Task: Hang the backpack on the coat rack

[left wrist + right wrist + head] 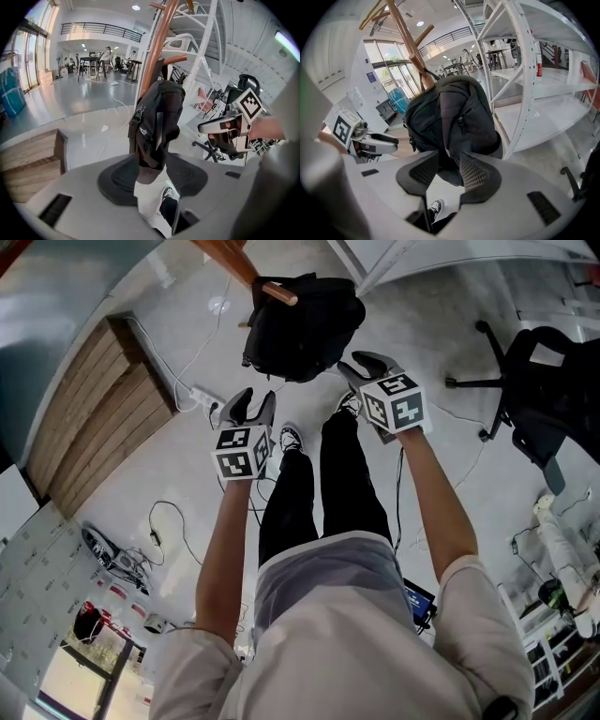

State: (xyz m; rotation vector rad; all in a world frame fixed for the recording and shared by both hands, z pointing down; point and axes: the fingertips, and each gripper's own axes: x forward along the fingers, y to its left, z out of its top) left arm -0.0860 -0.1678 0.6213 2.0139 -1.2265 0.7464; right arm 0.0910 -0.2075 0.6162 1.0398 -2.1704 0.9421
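Two grippers, both empty: the left gripper [249, 407] has its jaws wide apart and the right gripper [360, 365] about half apart, with no thing between the pads. The black backpack [305, 329] hangs on the coat rack [157, 47], its top on a wooden peg [277, 292] and its long axis down the pole. Both grippers point at it from the person's side of the rack. The right is nearer, just beside its lower edge.

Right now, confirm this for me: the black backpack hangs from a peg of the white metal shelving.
Not the shelving. The black backpack hangs from a peg of the wooden coat rack, as the left gripper view shows.
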